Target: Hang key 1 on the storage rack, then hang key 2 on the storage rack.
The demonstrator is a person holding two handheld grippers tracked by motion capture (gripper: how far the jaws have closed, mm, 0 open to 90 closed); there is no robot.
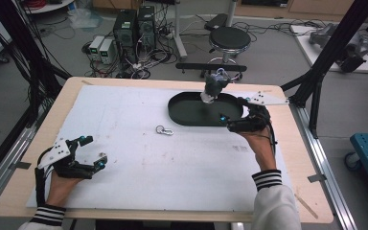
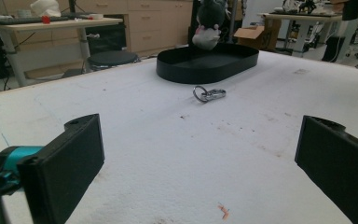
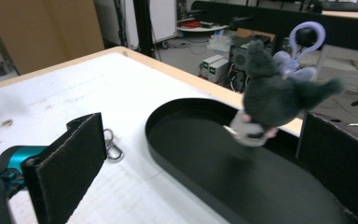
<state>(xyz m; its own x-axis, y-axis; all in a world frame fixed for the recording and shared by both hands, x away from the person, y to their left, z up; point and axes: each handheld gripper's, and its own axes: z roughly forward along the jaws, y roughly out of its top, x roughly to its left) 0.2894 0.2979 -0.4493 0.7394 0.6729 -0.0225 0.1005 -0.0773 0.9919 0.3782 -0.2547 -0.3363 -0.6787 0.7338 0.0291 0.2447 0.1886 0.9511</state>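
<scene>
Plush toy [image 1: 213,86] above tray's [image 1: 184,115] far rim

**Item count at the table**

One black oval tray [image 1: 182,112] sits right of centre in the high view. One grey plush toy [image 1: 214,85] shows above the tray's far part, upper centre of the frame; whether it touches the tray cannot be told. One metal clasp ring [image 1: 164,130] lies on the white mat at mid-frame, apart from the tray.

Two grippers are counted: the left gripper [image 1: 92,151] at lower left, jaws spread, and the right gripper [image 1: 232,117] at the tray's near right rim, jaws spread.

Beyond the table, at the top of the frame: one round black stool [image 1: 229,38], two dark computer towers [image 1: 135,26], and two small pale boxes [image 1: 101,48].
</scene>
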